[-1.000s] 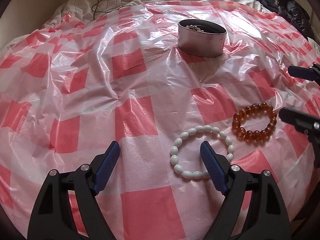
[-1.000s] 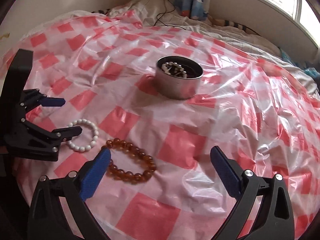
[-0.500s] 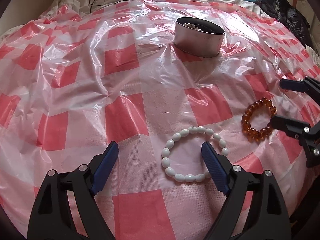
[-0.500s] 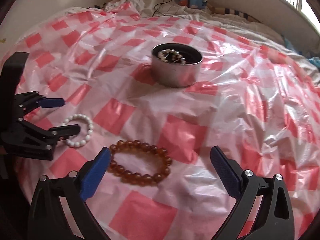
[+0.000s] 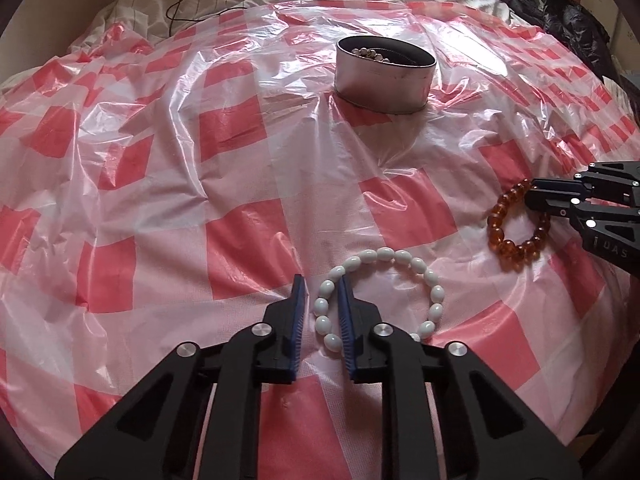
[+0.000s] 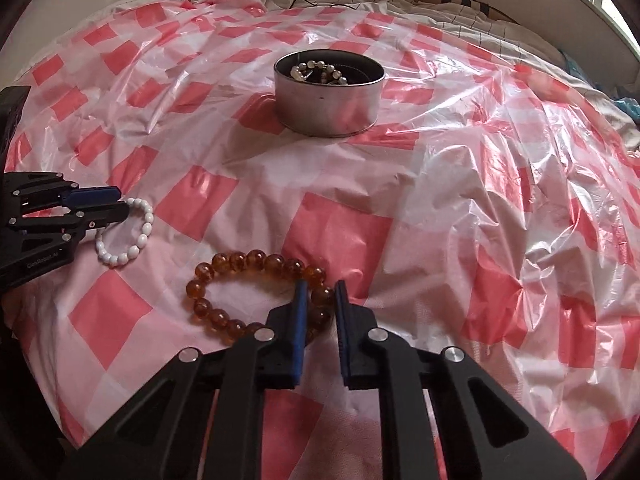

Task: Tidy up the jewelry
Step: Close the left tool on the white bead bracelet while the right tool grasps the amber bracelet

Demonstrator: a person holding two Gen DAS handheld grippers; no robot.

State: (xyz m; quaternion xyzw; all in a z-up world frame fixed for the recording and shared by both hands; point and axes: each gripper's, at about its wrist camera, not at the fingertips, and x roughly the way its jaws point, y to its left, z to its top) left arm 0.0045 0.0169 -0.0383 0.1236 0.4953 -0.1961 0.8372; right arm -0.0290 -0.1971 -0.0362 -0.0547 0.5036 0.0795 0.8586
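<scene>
A white oval-bead bracelet [image 5: 400,256] lies on the red-and-white checked plastic sheet [image 5: 232,128]. My left gripper [image 5: 321,280] is closing its jaws on the bracelet's left side, with beads between the blue pads. An amber bead bracelet [image 6: 236,260] lies to its right. There my right gripper [image 6: 321,284] is closing on the amber beads at the right end, which sit between its pads. Farther back stands a round metal tin [image 6: 326,108] holding a pearl-like strand [image 6: 320,70]. Each wrist view shows the other gripper from the side: the right gripper [image 5: 534,200] and the left gripper [image 6: 120,202].
The plastic sheet is crumpled and covers a soft bed. Striped bedding with a black cable [image 5: 176,4] lies at the back. Dark clothing [image 5: 568,16] is heaped at the far right, and a window ledge [image 6: 520,4] runs behind.
Both grippers went from wide open to nearly shut, the left on the white bracelet, the right on the amber one. The right gripper also moved closer and lower over the amber beads.
</scene>
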